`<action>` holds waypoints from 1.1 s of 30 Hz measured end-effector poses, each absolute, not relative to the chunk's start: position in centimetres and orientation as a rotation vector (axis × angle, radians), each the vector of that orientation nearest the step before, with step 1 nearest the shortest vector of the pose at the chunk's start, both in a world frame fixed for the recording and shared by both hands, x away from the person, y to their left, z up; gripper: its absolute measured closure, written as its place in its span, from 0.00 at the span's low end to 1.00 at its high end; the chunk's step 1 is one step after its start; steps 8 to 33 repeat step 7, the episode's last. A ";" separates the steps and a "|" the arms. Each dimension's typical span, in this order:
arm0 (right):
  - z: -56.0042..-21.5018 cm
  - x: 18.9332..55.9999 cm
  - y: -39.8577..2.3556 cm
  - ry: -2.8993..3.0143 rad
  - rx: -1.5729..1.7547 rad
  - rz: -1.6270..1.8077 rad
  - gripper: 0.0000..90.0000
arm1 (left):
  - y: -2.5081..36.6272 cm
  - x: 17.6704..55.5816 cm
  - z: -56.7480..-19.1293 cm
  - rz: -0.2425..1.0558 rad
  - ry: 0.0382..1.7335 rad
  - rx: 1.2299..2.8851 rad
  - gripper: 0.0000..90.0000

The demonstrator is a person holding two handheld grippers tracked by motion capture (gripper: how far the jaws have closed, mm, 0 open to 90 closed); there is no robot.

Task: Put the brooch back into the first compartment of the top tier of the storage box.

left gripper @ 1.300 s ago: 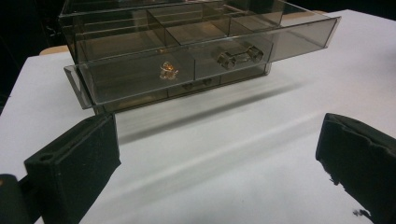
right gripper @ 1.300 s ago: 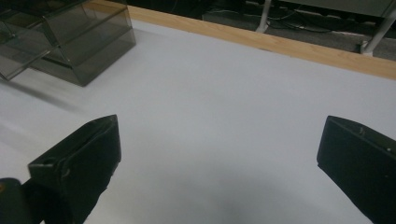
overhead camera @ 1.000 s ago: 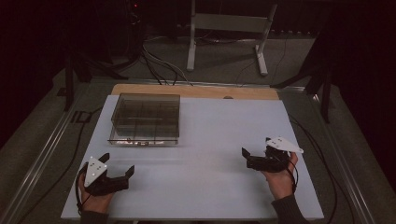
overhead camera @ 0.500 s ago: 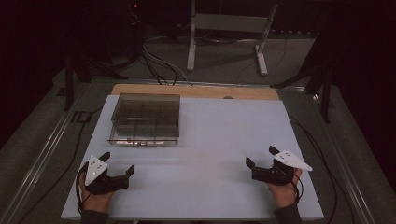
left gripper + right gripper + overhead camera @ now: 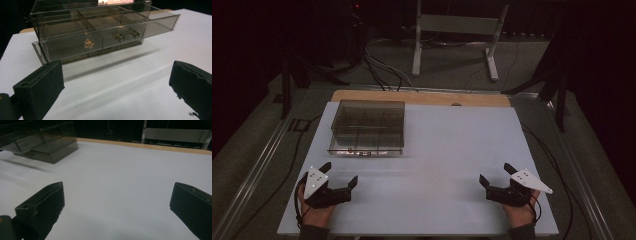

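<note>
With both tools resting at the near edge of the table (image 5: pixel 437 150), I judge I'm at the start: next I reach for the clear compartment box (image 5: pixel 368 127), far left. My left gripper (image 5: pixel 338 181) and right gripper (image 5: pixel 494 180) gape wide, holding nothing

One clear compartment box (image 5: pixel 368 129), two tongs (image 5: pixel 339 174) (image 5: pixel 495 173), one white table (image 5: pixel 452 145), and two hands (image 5: pixel 314 212) (image 5: pixel 519 212).

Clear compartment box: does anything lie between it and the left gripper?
Nothing visible does. Bare white table runs from the open left gripper to the clear compartment box, whose front faces that gripper.
</note>
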State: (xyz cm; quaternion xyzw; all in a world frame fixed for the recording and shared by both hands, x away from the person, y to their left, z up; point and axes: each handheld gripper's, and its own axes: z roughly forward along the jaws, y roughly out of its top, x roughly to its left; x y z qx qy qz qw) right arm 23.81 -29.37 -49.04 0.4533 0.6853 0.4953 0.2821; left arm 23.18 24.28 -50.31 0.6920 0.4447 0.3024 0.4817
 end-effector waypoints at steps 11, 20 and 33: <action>-49.2 23.6 -29.0 1.854 1.190 1.295 0.00 | 24.0 23.2 -50.3 0.719 1.096 1.682 0.00; -49.2 23.6 -29.0 1.854 1.190 1.295 0.00 | 24.0 23.2 -50.3 0.719 1.096 1.682 0.00; -49.2 23.6 -29.0 1.854 1.190 1.295 0.00 | 24.0 23.2 -50.3 0.719 1.096 1.682 0.00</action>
